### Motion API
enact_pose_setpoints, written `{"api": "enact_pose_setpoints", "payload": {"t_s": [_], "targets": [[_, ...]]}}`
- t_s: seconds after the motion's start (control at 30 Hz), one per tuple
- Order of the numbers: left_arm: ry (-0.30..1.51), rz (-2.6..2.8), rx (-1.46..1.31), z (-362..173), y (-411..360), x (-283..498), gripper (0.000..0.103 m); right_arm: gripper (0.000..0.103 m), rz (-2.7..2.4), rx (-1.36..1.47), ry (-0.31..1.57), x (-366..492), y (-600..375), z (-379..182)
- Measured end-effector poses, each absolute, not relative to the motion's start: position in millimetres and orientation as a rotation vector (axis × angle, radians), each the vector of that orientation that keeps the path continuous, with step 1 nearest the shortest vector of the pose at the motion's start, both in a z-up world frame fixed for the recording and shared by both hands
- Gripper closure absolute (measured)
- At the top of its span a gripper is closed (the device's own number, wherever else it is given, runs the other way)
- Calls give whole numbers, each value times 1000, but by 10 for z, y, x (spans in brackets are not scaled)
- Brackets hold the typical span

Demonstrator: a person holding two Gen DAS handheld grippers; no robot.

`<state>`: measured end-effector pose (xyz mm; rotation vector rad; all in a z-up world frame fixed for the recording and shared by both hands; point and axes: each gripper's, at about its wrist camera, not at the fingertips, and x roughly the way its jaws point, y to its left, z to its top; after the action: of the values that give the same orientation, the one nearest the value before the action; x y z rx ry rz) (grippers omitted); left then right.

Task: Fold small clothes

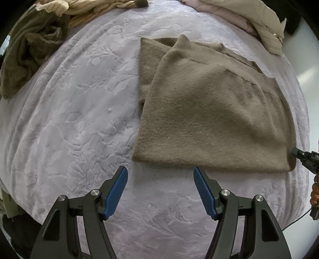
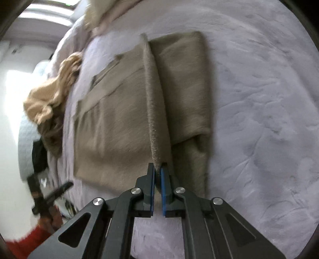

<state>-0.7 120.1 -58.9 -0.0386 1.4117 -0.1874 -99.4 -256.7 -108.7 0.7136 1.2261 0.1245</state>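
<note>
Nearest the lens in the right wrist view, the right gripper (image 2: 158, 169) is clamped on a raised edge of the tan sweater (image 2: 123, 123), its blue pads pinching the fuzzy knit into an upright ridge. The left gripper (image 1: 160, 175) hangs with its jaws spread wide and nothing between them, just short of the sweater's near hem.

The sweater (image 1: 209, 111) lies on the pale lilac bedspread (image 1: 69, 119), toward its right half. It looks partly folded: a sleeve or side panel lies doubled over the body, and the outline is roughly rectangular. By my reading, the held edge has yet to be carried across, and a final fold in half probably remains.

Further out, an olive garment (image 1: 30, 59) and a cream knit (image 1: 89, 12) sit crumpled at the far left, a quilted beige jacket (image 1: 265, 25) at the far right, all unfolded. No basket or bin is visible.
</note>
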Motion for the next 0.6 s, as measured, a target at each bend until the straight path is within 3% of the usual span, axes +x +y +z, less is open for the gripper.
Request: {"api": "enact_pose_setpoints", "payload": {"t_s": [0.3, 0.37, 0.6], "targets": [[1421, -183, -17, -628, 1133, 23, 33, 96, -54, 759, 1266, -1181, -2826, -1332], [1421, -183, -13, -621, 1128, 19, 33, 83, -132, 752, 1255, -1151, -2842, -1271], [1414, -185, -25, -563, 1175, -16, 33, 79, -116, 637, 1115, -736, -2721, -791]]}}
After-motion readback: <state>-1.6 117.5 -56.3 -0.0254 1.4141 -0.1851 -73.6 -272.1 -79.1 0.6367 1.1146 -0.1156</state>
